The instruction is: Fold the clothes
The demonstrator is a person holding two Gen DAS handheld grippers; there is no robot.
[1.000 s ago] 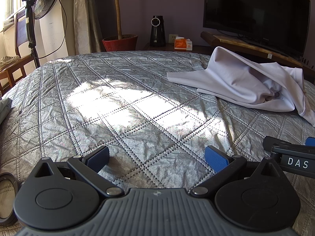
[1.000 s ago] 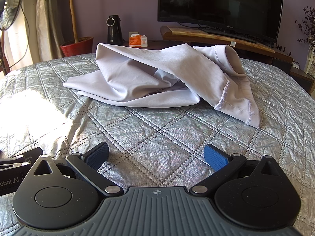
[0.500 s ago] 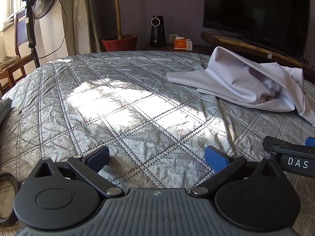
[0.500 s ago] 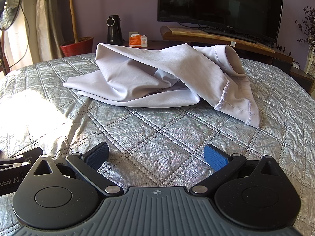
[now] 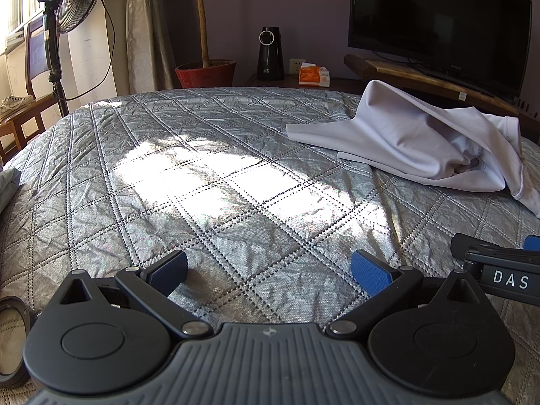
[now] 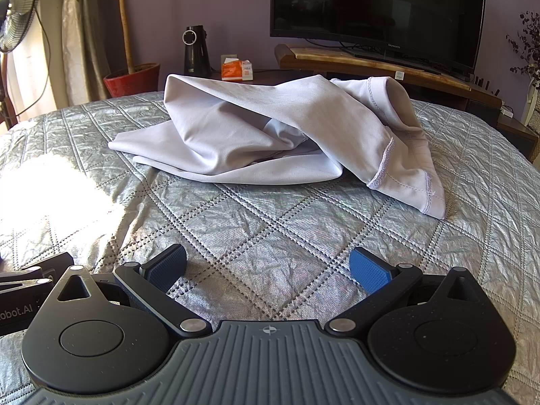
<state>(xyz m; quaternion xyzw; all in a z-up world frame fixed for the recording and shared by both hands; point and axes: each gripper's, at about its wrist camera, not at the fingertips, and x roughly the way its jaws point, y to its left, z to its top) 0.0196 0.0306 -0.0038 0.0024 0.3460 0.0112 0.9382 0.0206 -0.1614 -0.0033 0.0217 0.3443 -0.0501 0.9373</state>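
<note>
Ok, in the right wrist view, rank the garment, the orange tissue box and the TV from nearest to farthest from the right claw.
1. Pale garment, crumpled on the bed straight ahead of the right claw.
2. Orange tissue box, behind it, left of centre.
3. TV, on its stand, upper right.

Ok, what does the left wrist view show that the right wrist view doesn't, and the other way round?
Only the left wrist view shows the wooden chair by the window and a pale cloth edge at far left. Only the right wrist view shows the dried purple branches at far right and the garment's stitched hem opening facing the camera. Both share the crumpled pale lilac garment, the silver quilted bedspread, the black television, the red plant pot and the standing fan.
</note>
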